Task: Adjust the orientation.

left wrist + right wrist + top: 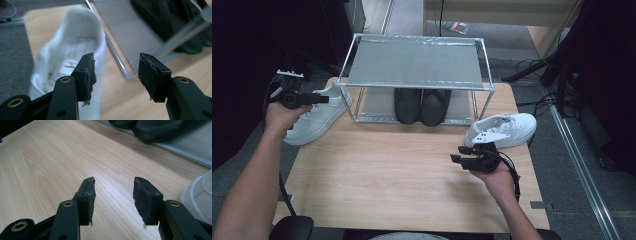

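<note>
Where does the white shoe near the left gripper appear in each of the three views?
High view: the white shoe lies at the table's left edge, beside the rack.
Left gripper view: upper left, behind the left jaw.
Right gripper view: not in it.
Shared landmark: the black shoes.

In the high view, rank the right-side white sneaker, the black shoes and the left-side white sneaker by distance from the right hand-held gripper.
1. White sneaker, right table edge, just beyond the right hand-held gripper.
2. Pair of black shoes, under the metal-framed rack, centre back.
3. White sneaker, far left.
</note>
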